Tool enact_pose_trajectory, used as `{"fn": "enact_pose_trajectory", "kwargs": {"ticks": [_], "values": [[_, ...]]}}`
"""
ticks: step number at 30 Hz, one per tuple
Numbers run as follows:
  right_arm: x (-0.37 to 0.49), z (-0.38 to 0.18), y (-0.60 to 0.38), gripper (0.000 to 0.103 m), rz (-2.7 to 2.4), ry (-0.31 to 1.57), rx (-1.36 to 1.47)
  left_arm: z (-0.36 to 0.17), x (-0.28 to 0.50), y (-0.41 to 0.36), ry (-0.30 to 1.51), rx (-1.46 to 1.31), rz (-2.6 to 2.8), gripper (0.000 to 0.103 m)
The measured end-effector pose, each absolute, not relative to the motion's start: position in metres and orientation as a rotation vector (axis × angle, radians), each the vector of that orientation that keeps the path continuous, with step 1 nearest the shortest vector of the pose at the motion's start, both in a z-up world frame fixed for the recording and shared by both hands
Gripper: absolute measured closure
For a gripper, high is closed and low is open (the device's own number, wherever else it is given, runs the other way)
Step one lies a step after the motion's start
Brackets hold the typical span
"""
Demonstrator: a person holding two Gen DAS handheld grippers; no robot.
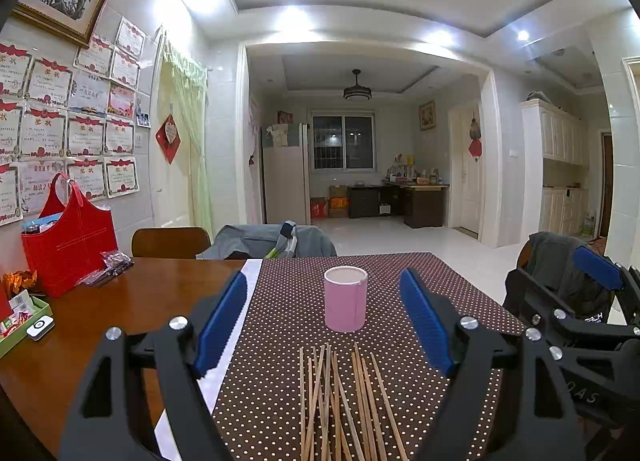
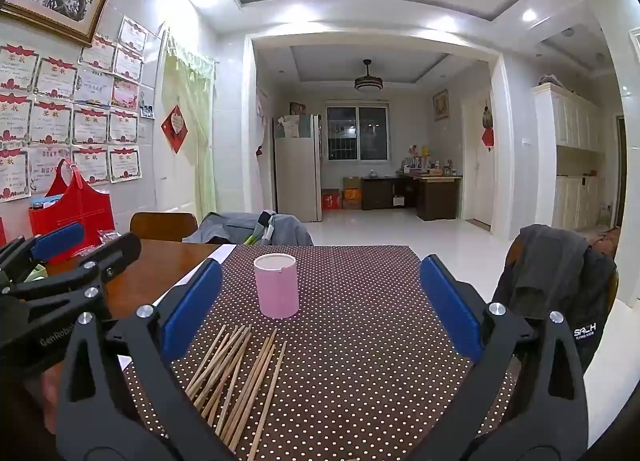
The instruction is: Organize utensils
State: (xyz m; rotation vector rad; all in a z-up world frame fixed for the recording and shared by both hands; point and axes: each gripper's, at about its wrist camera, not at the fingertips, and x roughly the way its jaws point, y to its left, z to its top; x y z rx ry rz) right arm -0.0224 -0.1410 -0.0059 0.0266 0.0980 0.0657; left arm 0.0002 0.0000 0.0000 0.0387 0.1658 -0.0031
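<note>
Chopsticks lie before pink cup (upright).

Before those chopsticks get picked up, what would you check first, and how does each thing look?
1. Cup upright, mouth open: ok.
2. Chopsticks loose on the cloth, nothing on top: ok.
3. Left hand-held gripper open, empty: ok.
4. Right hand-held gripper open, empty: ok.
5. Space between cup and chopsticks clear: ok.
6. Cup empty inside: cannot tell.
</note>
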Motion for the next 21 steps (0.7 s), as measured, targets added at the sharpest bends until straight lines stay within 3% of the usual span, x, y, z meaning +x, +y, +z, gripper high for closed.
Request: {"fn": "enact_pose_trajectory", "kwargs": {"ticks": [21], "values": [[-0.023,-0.018,-0.151,0.006,0.065,0.105,0.030,0.000,0.000,0.000,0.168,0.041,-0.003,0.025]]}}
